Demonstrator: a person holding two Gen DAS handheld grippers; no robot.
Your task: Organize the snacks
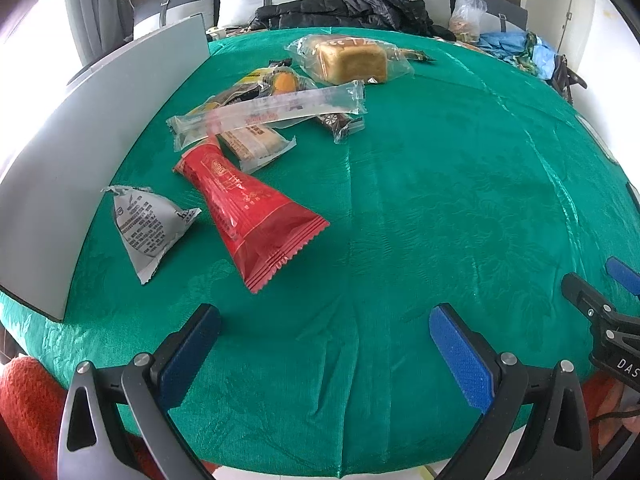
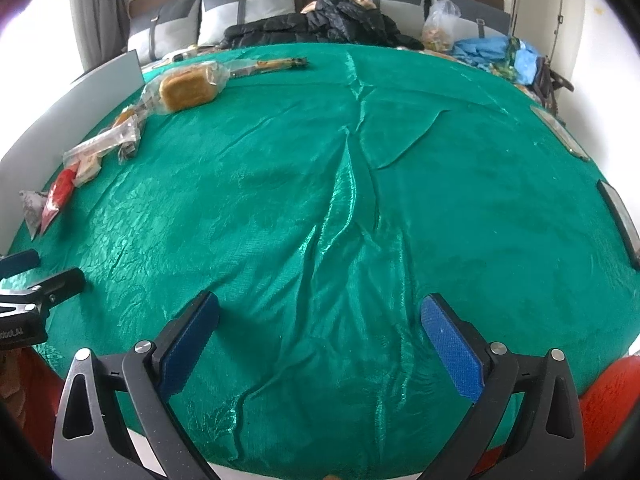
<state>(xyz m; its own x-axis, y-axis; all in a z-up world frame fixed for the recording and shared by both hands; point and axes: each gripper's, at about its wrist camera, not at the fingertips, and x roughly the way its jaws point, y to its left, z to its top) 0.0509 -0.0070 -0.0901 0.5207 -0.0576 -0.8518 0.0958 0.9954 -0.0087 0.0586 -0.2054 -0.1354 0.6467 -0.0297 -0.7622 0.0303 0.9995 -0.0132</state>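
Both the left hand-held gripper [image 1: 325,320] and right hand-held gripper [image 2: 320,310] are spread wide, empty, over the green-clothed bench [image 1: 440,200]. Snacks lie ahead-left of the left one: a red packet [image 1: 250,216], a grey packet [image 1: 146,224] with unreadable small print, and wrapped bread [image 1: 352,60]. "DAS" shows on the right tool.

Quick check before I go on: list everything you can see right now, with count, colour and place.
Tablecloth: 1, green, covering the table.
Red packet: 1, red, near left.
Triangular packet: 1, grey, left of the red packet.
Long clear packet: 1, transparent, lying across the pile.
Bread loaf: 1, brown in a clear bag, far left.
Grey board: 1, grey, left table edge.
Black jacket: 1, behind the table.
Left gripper: fingers open, empty.
Right gripper: fingers open, empty.
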